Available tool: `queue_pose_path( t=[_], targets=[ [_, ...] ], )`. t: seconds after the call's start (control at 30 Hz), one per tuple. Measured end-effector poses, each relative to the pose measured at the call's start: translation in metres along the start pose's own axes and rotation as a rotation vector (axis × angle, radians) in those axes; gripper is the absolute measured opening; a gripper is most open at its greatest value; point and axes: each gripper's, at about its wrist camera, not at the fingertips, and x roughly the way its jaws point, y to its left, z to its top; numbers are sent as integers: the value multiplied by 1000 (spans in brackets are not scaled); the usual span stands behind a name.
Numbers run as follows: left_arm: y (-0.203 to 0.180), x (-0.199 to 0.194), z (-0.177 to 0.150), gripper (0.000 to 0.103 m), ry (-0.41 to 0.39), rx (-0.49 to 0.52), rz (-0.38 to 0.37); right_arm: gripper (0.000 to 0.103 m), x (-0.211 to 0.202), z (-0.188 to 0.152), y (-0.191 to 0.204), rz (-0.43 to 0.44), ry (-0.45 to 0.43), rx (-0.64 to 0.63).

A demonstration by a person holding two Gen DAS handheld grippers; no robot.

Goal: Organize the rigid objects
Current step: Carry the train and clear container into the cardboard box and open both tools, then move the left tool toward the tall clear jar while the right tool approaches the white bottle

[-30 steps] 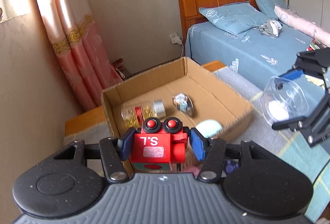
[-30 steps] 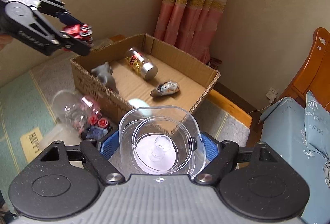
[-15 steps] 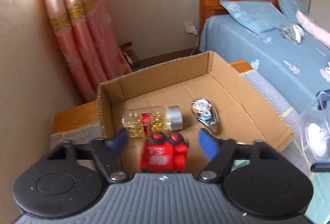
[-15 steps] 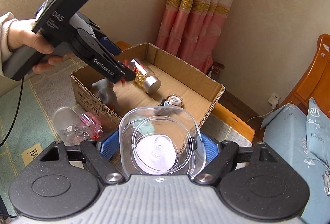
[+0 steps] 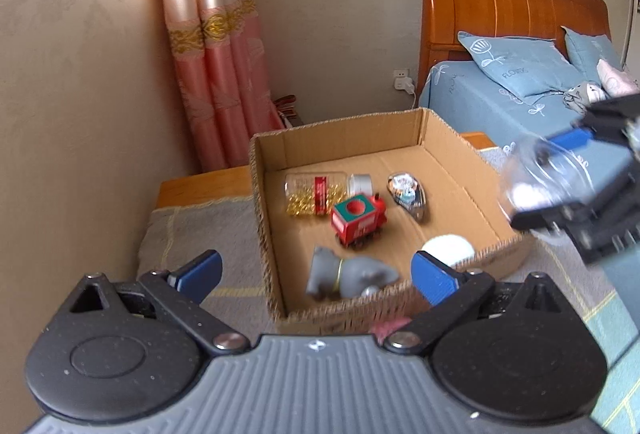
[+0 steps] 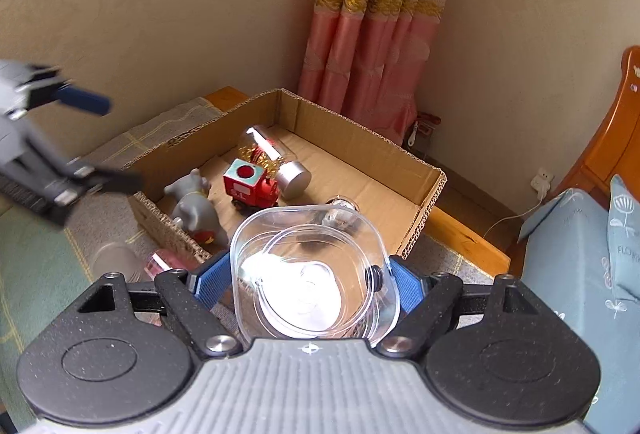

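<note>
Each hand-held gripper, left (image 5: 316,270) and right (image 6: 310,284), is showing a ribbed grey housing flanked by two speckled black discs. Black linkage arms with silver screws are carrying blue ribbed pads (image 5: 434,276).

Cardboard box (image 5: 452,154) on mat, bed (image 5: 520,102) to its right in left wrist view. Inside box: bottle (image 5: 320,190) lying at back, toy train (image 5: 359,220) just in front of it, elephant figure (image 5: 348,274) nr front wall, snow globe (image 5: 408,194) right of train.
</note>
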Motion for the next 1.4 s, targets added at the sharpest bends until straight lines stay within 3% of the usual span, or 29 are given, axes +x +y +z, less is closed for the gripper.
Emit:
queue_pose_path(
  t=[0.17,0.53,0.63,0.67,0.93,1.13,1.4],
  targets=[
    [-5,-17,-24,101,-4,-13,66,86,27,15,-13,2,23,39],
    [2,-21,-41,101,23,-80,53,87,97,50,-36,-74,83,103],
    [2,-20,-41,101,28,-81,57,99,104,55,-41,-108,76,119],
    [3,-20,-41,101,29,-82,57,103,104,55,-42,-111,70,125],
    [3,-22,-43,101,32,-88,45,103,80,48,-44,-86,37,170],
    [0,-30,-44,101,22,-84,32,103,58,44,-29,-120,36,145],
    [-4,-44,-49,101,5,-68,31,103,19,24,-1,-98,23,127]
  ],
)
